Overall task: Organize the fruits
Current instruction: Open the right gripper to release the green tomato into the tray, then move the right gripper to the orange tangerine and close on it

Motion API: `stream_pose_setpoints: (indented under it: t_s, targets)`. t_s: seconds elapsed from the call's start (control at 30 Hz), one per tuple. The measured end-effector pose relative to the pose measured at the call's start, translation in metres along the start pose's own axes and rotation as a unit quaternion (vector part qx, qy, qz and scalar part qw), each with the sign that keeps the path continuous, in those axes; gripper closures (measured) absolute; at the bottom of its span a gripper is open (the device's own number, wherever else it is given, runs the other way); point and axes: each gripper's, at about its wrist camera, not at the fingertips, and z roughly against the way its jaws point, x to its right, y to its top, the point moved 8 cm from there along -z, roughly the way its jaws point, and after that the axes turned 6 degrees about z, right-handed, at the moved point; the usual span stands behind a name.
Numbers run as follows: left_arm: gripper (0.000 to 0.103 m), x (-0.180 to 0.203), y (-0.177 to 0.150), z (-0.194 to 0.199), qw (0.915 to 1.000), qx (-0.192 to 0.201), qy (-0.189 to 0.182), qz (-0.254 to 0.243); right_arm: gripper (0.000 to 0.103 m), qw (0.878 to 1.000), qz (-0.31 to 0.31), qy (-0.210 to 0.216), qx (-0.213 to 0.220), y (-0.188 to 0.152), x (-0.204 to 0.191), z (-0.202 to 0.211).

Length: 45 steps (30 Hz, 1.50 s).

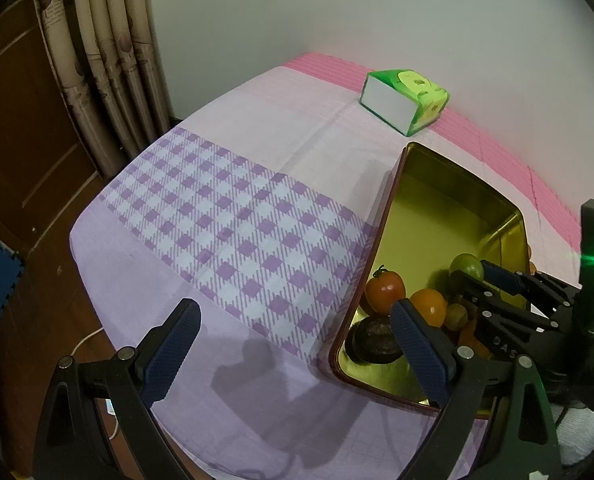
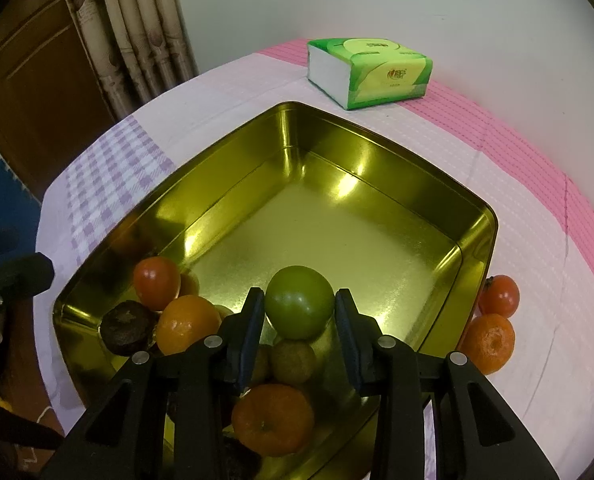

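A gold metal tin (image 2: 377, 152) lies on the tablecloth. Its near end holds a red tomato (image 2: 156, 282), two oranges (image 2: 187, 324) (image 2: 273, 418), a dark fruit (image 2: 127, 326) and a brownish fruit (image 2: 293, 362). My right gripper (image 2: 299, 304) is shut on a green fruit (image 2: 299, 302) just above that pile. The left wrist view also shows this green fruit (image 1: 467, 266), held by the right gripper (image 1: 473, 276) inside the tin (image 1: 437, 184). My left gripper (image 1: 295, 312) stands open over the checked cloth, left of the tin, with nothing between its fingers.
Outside the tin's right wall lie a red fruit (image 2: 499, 296) and an orange (image 2: 489, 342). A green tissue pack (image 2: 371, 72) sits at the back by the wall. Curtains and a wooden door stand beyond the table's left edge.
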Motion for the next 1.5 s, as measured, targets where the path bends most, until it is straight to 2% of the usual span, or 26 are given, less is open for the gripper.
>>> stream_pose_setpoints:
  t_s: [0.13,0.2,0.4,0.57,0.73,0.87,1.03,1.5]
  targets:
    - [0.009,0.001,-0.001,-0.002,1.0,-0.005,0.002,-0.001,0.063,1.0,-0.001,0.005,0.011,0.003,-0.001,0.009]
    - [0.009,0.001,-0.001,-0.002,1.0,-0.005,0.002,-0.002,0.055,1.0,-0.001,0.009,0.016,0.005,-0.002,0.013]
    - [0.009,0.001,-0.001,-0.001,1.0,-0.002,0.001,-0.002,0.055,0.999,-0.014,0.014,0.043,0.009,0.005,0.037]
    - [0.009,0.002,-0.001,-0.001,1.0,0.0,0.002,-0.003,0.054,0.997,-0.041,-0.001,0.068,-0.002,0.034,0.064]
    - [0.009,0.001,0.0,0.001,1.0,0.003,0.003,-0.002,0.054,0.995,-0.067,-0.036,0.062,-0.028,0.075,0.075]
    - [0.009,0.002,0.0,0.001,1.0,0.004,0.005,-0.004,0.053,0.994,-0.087,-0.05,0.043,-0.053,0.097,0.069]
    - [0.009,0.003,0.0,0.001,1.0,0.006,0.005,-0.006,0.054,0.994,-0.096,-0.051,0.025,-0.071,0.103,0.051]
    - [0.009,0.006,0.0,-0.001,0.9999,0.005,0.006,-0.01,0.054,0.992,-0.104,-0.065,0.024,-0.061,0.114,0.014]
